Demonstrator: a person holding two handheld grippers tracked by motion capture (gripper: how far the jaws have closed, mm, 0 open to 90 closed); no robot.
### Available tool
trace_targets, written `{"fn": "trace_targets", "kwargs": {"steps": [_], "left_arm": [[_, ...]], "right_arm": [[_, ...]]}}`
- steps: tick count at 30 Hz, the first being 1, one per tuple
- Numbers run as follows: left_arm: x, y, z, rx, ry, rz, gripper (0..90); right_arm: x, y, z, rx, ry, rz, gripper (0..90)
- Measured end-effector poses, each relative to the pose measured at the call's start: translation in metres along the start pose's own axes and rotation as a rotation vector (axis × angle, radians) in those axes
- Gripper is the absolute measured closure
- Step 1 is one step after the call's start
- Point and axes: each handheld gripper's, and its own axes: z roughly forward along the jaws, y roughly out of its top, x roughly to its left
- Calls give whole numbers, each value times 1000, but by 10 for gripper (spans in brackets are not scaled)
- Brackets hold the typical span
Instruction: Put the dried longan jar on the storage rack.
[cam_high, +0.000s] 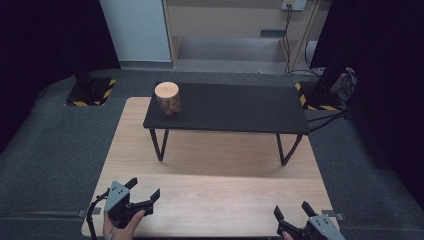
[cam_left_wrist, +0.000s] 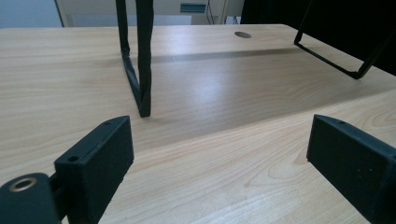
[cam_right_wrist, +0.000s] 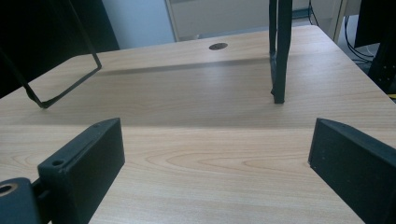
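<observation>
jar (cam_high: 167, 98) is seen standing upright at the left end of the black shelf (cam_high: 235, 107), which stands raised on thin legs over the wooden table (cam_high: 210, 200); it is closed by a round wooden lid (cam_high: 166, 90), and small brownish round pieces, too small to be named, can be made out through its clear wall. both tools are held low at the near edge, well apart from it: the left gripper (cam_high: 146, 191) and the right gripper (cam_high: 291, 211) are spread wide with nothing between the jaws. for a good reach, the jar should probably be approached level, above the shelf's edge, and taken around its body below the lid, so it is not tipped.
</observation>
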Motion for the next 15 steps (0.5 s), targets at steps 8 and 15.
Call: {"fn": "trace_targets", "kwargs": {"steps": [8,15], "left_arm": [[5,-9,-9,5,8,-5,60],[6,-13,-14,0,15,1,60]], "right_arm": [[1,1,1,2,-1,-2,36],[3,2,4,3,-2,-3,36]]}}
